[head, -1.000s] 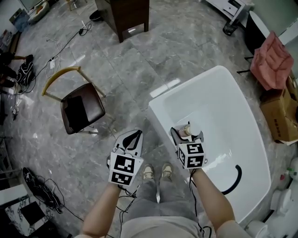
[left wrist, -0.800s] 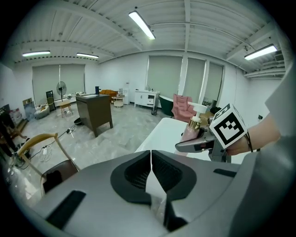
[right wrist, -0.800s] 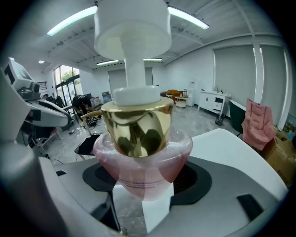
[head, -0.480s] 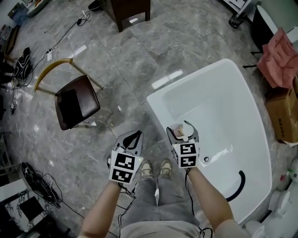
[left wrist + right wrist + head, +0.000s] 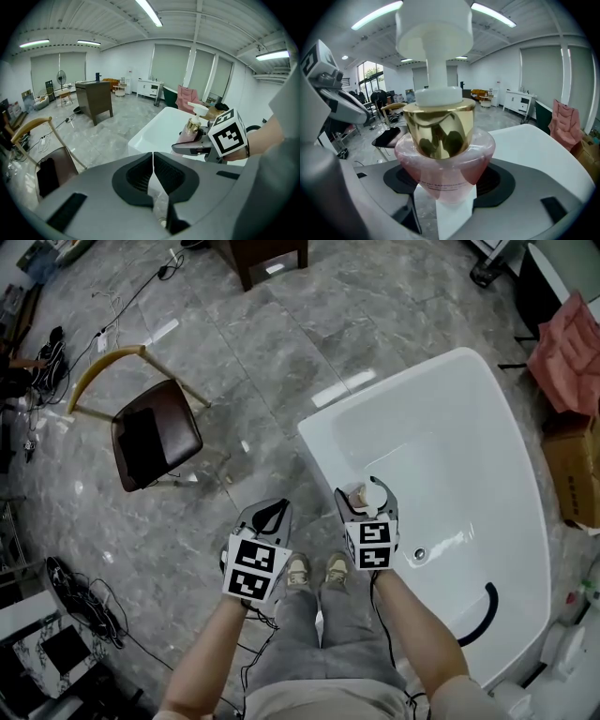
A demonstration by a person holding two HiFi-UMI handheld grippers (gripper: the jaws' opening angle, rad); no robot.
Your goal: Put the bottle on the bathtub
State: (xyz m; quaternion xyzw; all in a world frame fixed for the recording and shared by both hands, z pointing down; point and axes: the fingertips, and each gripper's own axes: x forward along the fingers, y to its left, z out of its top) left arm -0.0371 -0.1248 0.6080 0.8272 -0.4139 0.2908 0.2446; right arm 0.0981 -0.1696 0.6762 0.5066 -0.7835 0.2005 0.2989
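1. Grey marble floor fills most of the head view. A brown chair stands well ahead and to the left of the left gripper. The white bathtub lies beneath and ahead of the right gripper.
2. I see the right gripper clamped on the bottle. Its two jaws press the pink body from both sides, and the gold collar and white pump head stand upright above them.
3. The bottle hangs in the air over the near left part of the bathtub and does not touch it. I cannot tell whether it is above the rim itself or just inside it.
4. The left gripper is closed on nothing, with its jaws meeting. It hovers over the floor, just beside the right gripper and outside the bathtub.
5. I judge that the carrying step is in hand: the bottle has reached the bathtub but is not yet set down.
6. For the next move, I think the right gripper should come down until the bottle base sits flat on the rim below it. The rim looks narrow and glossy, so the jaws should part only when the bottle stands by itself.
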